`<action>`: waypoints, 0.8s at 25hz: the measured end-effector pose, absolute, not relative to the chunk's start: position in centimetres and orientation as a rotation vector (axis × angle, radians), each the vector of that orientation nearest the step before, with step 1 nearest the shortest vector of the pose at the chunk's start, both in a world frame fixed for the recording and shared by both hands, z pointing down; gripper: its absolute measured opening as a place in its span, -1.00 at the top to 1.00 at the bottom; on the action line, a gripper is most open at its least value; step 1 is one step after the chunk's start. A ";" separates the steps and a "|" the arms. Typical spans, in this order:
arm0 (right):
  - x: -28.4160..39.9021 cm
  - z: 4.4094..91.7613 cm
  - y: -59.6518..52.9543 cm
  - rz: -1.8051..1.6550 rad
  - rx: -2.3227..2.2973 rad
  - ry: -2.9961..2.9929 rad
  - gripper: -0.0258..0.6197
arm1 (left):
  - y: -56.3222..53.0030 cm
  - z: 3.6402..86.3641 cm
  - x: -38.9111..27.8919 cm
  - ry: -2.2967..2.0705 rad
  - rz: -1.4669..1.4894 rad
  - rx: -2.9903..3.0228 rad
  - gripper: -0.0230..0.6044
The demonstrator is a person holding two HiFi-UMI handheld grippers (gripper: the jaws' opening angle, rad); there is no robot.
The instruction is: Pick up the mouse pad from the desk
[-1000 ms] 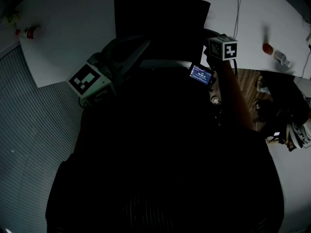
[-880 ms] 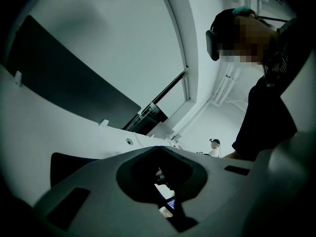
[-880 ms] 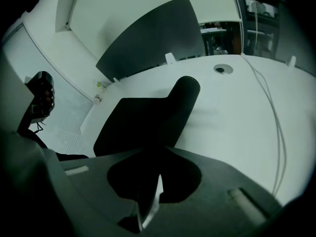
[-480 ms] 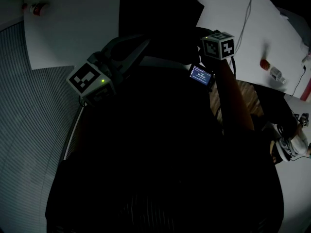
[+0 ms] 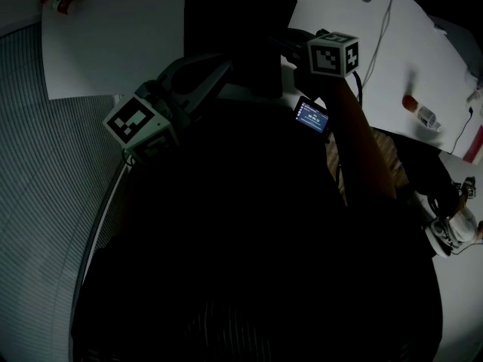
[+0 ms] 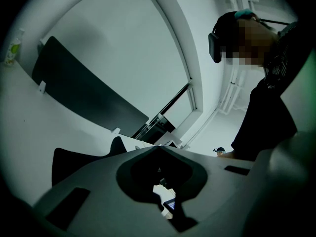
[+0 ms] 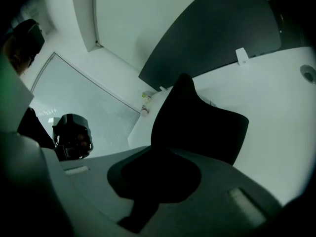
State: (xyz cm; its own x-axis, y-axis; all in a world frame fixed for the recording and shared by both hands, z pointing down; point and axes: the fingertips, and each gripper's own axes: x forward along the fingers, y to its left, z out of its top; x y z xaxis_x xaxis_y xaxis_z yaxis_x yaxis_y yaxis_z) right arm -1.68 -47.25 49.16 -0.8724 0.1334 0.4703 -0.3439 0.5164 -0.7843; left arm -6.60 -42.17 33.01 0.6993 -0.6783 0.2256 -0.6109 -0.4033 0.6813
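Note:
The black mouse pad is over the white desk, its right side raised and curled. My right gripper, with its marker cube above the desk, is shut on that right edge. In the right gripper view the pad rises dark from between the jaws of the right gripper. My left gripper points at the pad's near left edge with its jaws together; whether it touches the pad is hidden. The left gripper view shows the left gripper with part of the pad beyond its jaws.
A red-capped bottle stands at the desk's far left corner. A cable and a red-topped item lie to the right. A dark partition panel runs behind the desk. Ribbed floor lies left. A person stands close.
My right gripper has risen and moved left with the pad's right edge, so the pad now looks narrower and stands up. The left gripper has hardly shifted.

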 end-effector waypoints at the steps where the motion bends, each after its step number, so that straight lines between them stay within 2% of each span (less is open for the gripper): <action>1: -1.3 48.7 -47.1 1.346 0.163 -2.301 0.87 | -41.9 32.9 -6.0 -0.982 -0.110 2.137 0.90; 10: -0.3 38.0 -48.7 1.621 0.074 -2.534 0.87 | -43.5 28.8 -4.9 -0.902 -0.146 2.193 0.90; 20: 6.0 26.4 -51.1 1.530 0.151 -2.858 0.87 | -47.4 23.7 -1.8 -0.820 -0.032 2.368 0.90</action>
State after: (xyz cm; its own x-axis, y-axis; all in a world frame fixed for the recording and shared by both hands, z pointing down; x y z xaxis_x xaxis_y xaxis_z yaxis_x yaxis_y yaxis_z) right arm 6.00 -51.06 26.41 -0.9902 -0.1309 -0.0479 -0.0327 0.5523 -0.8330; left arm -1.85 -47.38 23.74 0.8066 -0.5654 0.1724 -0.5503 -0.6118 0.5683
